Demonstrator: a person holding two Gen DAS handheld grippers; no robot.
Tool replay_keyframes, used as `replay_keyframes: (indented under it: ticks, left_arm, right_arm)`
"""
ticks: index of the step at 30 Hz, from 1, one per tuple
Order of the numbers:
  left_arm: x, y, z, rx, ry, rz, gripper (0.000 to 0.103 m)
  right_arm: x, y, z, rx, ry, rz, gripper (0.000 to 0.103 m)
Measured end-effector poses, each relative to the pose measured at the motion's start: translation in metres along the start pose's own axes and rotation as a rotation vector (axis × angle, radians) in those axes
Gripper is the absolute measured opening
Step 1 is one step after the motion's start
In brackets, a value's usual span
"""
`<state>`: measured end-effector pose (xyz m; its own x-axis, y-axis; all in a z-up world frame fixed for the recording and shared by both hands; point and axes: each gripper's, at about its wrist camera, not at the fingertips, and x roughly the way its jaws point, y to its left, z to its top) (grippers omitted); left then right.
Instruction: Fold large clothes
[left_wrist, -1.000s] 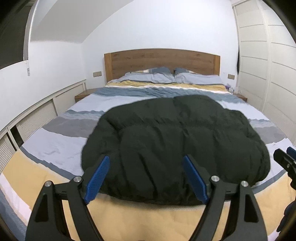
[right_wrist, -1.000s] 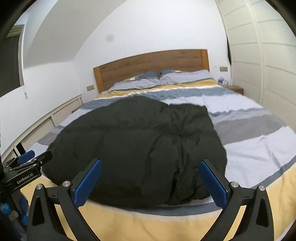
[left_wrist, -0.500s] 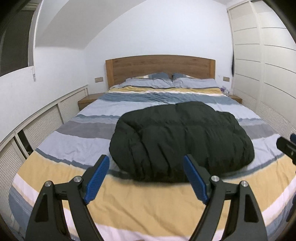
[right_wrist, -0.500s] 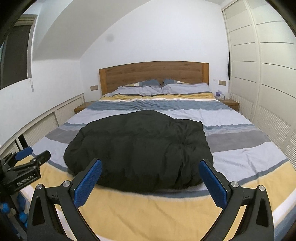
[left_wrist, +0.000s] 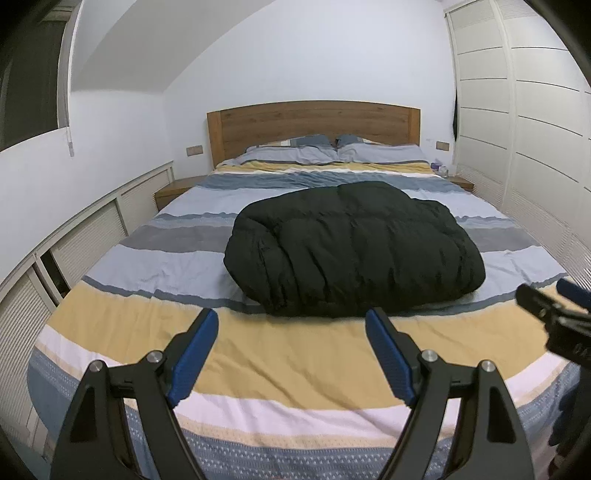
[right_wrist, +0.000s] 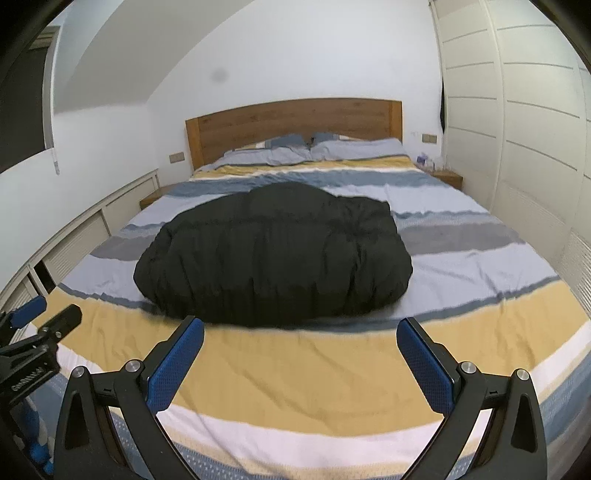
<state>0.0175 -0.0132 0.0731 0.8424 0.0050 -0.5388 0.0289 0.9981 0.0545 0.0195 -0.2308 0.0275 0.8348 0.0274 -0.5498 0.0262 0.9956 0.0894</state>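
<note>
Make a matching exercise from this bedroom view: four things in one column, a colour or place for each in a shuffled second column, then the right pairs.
Things:
1. padded jacket
2. headboard
3. pillows
4. wardrobe doors

Descriptions:
A. white, along the right wall
B. dark bundle lying mid-bed on the striped cover
C. brown wood against the far wall
D. pale blue-grey, at the head of the bed

Pairs: 1-B, 2-C, 3-D, 4-A
</note>
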Motion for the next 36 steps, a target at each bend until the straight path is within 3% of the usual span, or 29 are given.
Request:
replay_keyframes:
  ticks: [12,36]
  left_arm:
    - [-0.024,-0.004,-0.002,0.004,-0.019,-0.003,0.081]
    - [-0.008,0.002,-0.006,-0.001,0.021,-0.003,0.081]
  right_arm:
    - [-0.011,-0.010,-0.021,0.031,0.029,-0.010,0.102]
    - [-0.001,-0.031,-0.032,0.062,0.067,-0.048,0.102]
